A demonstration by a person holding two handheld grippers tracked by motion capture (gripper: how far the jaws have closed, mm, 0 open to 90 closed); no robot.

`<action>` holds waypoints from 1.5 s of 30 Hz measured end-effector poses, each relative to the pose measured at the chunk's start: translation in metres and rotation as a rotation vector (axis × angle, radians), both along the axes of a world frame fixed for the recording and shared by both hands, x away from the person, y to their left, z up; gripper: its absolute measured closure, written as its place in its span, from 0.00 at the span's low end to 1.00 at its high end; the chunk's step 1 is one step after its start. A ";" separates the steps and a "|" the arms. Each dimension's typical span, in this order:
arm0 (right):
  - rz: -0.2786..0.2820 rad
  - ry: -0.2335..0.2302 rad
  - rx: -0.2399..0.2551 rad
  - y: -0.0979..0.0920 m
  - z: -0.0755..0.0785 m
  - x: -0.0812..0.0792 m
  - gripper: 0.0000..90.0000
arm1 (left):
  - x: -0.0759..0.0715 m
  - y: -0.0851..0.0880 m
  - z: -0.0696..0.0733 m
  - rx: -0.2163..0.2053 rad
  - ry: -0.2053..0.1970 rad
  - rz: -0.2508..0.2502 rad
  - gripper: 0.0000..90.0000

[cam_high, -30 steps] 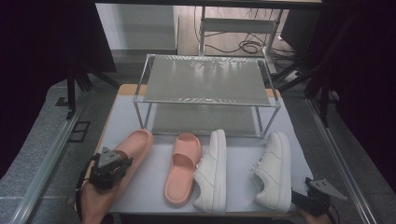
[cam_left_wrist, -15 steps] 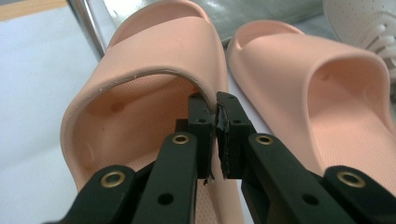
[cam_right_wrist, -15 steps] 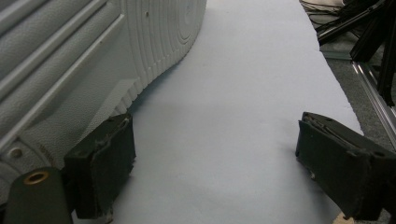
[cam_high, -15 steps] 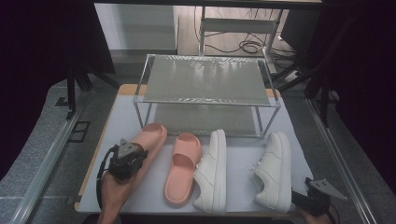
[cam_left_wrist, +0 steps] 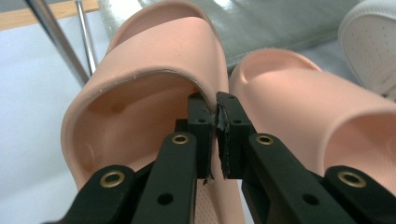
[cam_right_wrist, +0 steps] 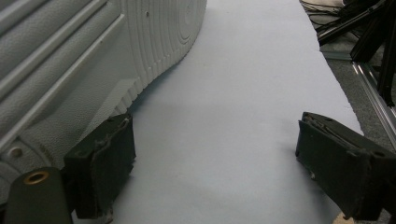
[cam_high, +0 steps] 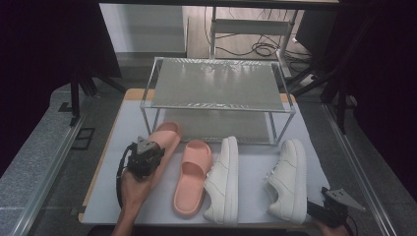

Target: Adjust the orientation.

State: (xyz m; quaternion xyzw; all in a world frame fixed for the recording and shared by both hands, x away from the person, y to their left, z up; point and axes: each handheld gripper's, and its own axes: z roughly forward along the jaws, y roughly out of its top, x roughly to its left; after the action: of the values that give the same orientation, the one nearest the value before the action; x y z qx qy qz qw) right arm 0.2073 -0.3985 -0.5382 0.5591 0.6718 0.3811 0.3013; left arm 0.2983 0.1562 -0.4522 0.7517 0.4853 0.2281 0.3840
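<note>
Covering the table (cam_high: 123, 142) is a pale grey mat, with dark curtains at both sides and cables on the floor beyond. A two-shelf wire rack (cam_high: 216, 83) stands at the far middle of the mat. At the left, a forearm comes up from the bottom edge and the left gripper (cam_left_wrist: 215, 122) has its jaws pinched tight on the strap edge of a pink slide (cam_high: 164, 142), whose toe lies at the rack's lower shelf. Its mate (cam_high: 193, 174) lies just beside it. Two white sneakers (cam_high: 223, 179) follow, well apart. Low at the right corner, the right gripper (cam_right_wrist: 215, 158) rests level on the mat, jaws wide apart and holding nothing, one pad beside the right sneaker (cam_right_wrist: 93, 51).
</note>
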 end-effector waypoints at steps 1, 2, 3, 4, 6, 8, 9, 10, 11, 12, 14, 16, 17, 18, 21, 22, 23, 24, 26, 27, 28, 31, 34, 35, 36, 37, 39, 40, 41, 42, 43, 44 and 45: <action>0.000 0.000 0.000 0.000 0.000 0.000 0.13 | 0.005 -0.002 -0.001 -0.002 -0.001 0.011 0.94; -0.001 0.001 0.001 0.000 0.000 0.000 0.13 | 0.008 -0.003 -0.002 -0.004 -0.002 0.021 0.94; -0.001 0.001 0.001 0.000 0.000 0.000 0.13 | 0.008 -0.003 -0.002 -0.004 -0.002 0.021 0.94; 0.000 0.001 0.000 0.000 0.000 0.000 0.13 | 0.011 -0.004 -0.003 -0.006 -0.001 0.028 0.94; 0.001 0.001 -0.001 0.000 0.000 0.000 0.13 | 0.017 -0.006 -0.004 -0.009 -0.003 0.044 0.94; 0.001 0.001 -0.001 0.000 0.000 0.000 0.13 | 0.024 -0.008 -0.006 -0.020 -0.005 0.060 0.94; 0.002 0.001 -0.002 0.000 0.000 0.000 0.13 | 0.027 -0.010 -0.007 -0.022 -0.008 0.063 0.94; 0.002 0.001 -0.002 0.000 0.000 0.000 0.13 | 0.027 -0.010 -0.007 -0.022 -0.008 0.063 0.94; 0.002 0.001 -0.002 0.000 0.000 0.000 0.13 | 0.029 -0.011 -0.007 -0.026 -0.010 0.069 0.94; 0.002 0.001 -0.002 0.000 0.000 0.000 0.13 | 0.033 -0.014 -0.009 -0.033 -0.013 0.076 0.94; 0.002 0.001 -0.002 0.000 0.000 0.000 0.13 | 0.039 -0.017 -0.011 -0.036 -0.014 0.087 0.94; 0.002 0.001 -0.001 0.000 0.000 0.000 0.13 | 0.041 -0.018 -0.012 -0.042 -0.014 0.090 0.94; 0.002 0.001 -0.002 0.000 0.000 0.000 0.13 | 0.043 -0.019 -0.013 -0.042 -0.015 0.094 0.94; 0.002 0.001 -0.002 0.000 0.000 0.000 0.13 | 0.046 -0.021 -0.014 -0.036 -0.016 0.101 0.94; 0.002 0.000 -0.002 0.000 0.000 0.000 0.13 | 0.052 -0.024 -0.017 -0.024 -0.020 0.115 0.94; 0.002 0.000 -0.002 0.000 0.000 0.000 0.13 | 0.055 -0.025 -0.018 -0.021 -0.021 0.122 0.94; 0.002 0.000 -0.002 0.000 0.000 0.000 0.13 | 0.056 -0.026 -0.019 -0.019 -0.020 0.122 0.94; 0.002 0.000 -0.002 0.000 0.000 0.000 0.13 | 0.060 -0.028 -0.020 -0.014 -0.017 0.126 0.94; 0.002 0.000 -0.002 0.000 0.000 0.000 0.13 | 0.062 -0.029 -0.021 -0.008 -0.013 0.125 0.94; 0.002 0.000 -0.002 0.000 0.000 0.000 0.13 | 0.063 -0.031 -0.022 0.001 -0.009 0.121 0.94; 0.002 0.000 -0.001 0.000 0.000 0.000 0.13 | 0.064 -0.033 -0.022 0.007 -0.005 0.119 0.93; 0.002 0.000 -0.001 0.000 0.000 0.000 0.13 | 0.065 -0.035 -0.024 0.008 0.010 0.103 0.88; 0.002 0.000 -0.001 0.000 0.000 0.000 0.13 | 0.063 -0.036 -0.021 0.007 0.011 0.086 0.85; 0.002 0.000 -0.001 0.000 0.000 0.000 0.13 | 0.062 -0.036 -0.019 0.006 0.010 0.081 0.83; 0.002 0.000 -0.002 0.000 0.000 0.000 0.13 | 0.060 -0.035 -0.018 0.008 0.005 0.080 0.83; 0.002 0.000 -0.001 0.000 0.000 0.000 0.13 | 0.057 -0.034 -0.016 0.006 0.003 0.075 0.82; 0.004 -0.001 -0.003 0.000 0.000 0.000 0.13 | 0.051 -0.030 -0.014 -0.001 -0.002 0.064 0.81; 0.003 0.000 -0.003 0.000 0.000 0.000 0.13 | 0.048 -0.028 -0.013 0.001 -0.005 0.061 0.80; 0.004 0.000 -0.003 0.000 0.000 0.000 0.13 | 0.045 -0.026 -0.013 0.001 -0.007 0.056 0.80; 0.004 -0.001 -0.003 0.000 0.000 0.000 0.13 | 0.041 -0.022 -0.011 -0.003 -0.011 0.051 0.80; 0.003 -0.001 -0.003 0.000 0.000 0.000 0.13 | 0.038 -0.018 -0.010 -0.011 -0.014 0.047 0.80; 0.003 0.000 -0.003 0.000 0.000 0.000 0.13 | 0.031 -0.012 -0.008 -0.017 -0.017 0.038 0.80; 0.003 0.000 -0.003 0.000 0.000 0.000 0.13 | 0.031 -0.012 -0.008 -0.017 -0.017 0.038 0.80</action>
State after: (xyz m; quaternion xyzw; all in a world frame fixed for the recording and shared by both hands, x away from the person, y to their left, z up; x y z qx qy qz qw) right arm 0.2072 -0.3986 -0.5385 0.5575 0.6732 0.3808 0.3016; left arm 0.3292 0.1446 -0.4607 0.7372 0.4980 0.2372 0.3902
